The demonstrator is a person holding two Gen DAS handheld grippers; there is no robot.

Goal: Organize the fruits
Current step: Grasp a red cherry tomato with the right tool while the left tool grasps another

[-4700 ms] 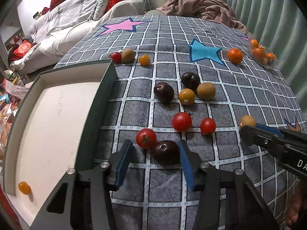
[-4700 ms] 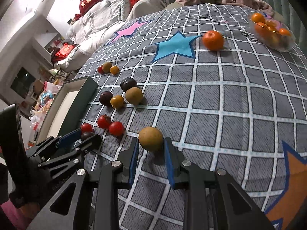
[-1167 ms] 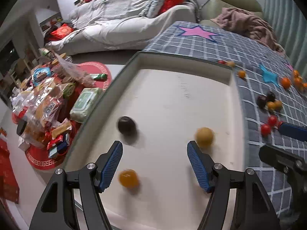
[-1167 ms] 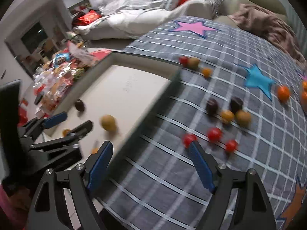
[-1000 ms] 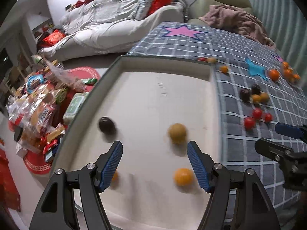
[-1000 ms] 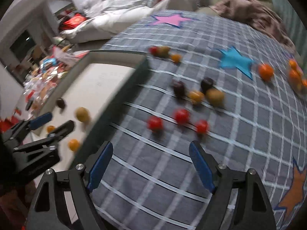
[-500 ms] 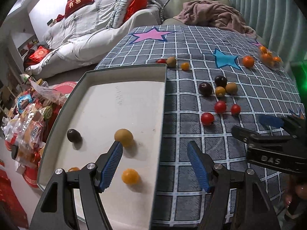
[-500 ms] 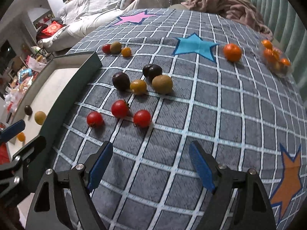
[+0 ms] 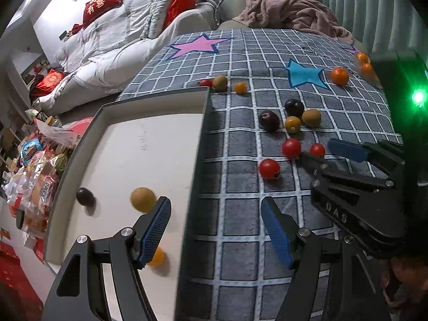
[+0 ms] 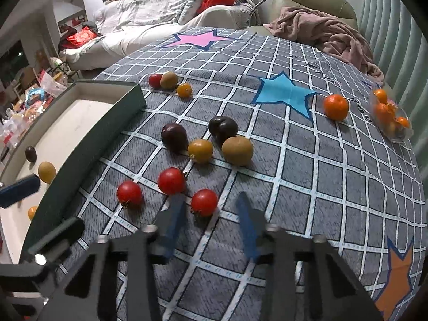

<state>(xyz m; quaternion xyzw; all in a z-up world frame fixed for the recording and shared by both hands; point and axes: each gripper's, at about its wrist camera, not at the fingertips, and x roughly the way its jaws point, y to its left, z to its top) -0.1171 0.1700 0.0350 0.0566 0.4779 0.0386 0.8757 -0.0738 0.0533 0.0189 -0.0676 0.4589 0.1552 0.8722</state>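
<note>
A green-rimmed tray (image 9: 201,144) with a white floor lies at the left of the checked cloth. It holds a dark plum (image 9: 85,197), a kiwi (image 9: 143,199) and a small orange fruit (image 9: 157,257). Three red tomatoes lie on the cloth, the nearest (image 10: 204,202) just ahead of my open right gripper (image 10: 211,224). Beyond them lie two plums (image 10: 174,137), a yellow tomato (image 10: 200,150) and a kiwi (image 10: 237,150). My left gripper (image 9: 216,230) is open and empty over the tray's right wall.
A red tomato, a kiwi (image 10: 169,79) and a small orange fruit lie at the tray's far corner. A tangerine (image 10: 336,107) and a clear bag of tangerines (image 10: 390,119) lie far right. Sofas, a pink blanket and floor clutter surround the table.
Both grippers let their fruit go in the tray and swung back right over the cloth. The right gripper has come down close to the nearest red tomato.
</note>
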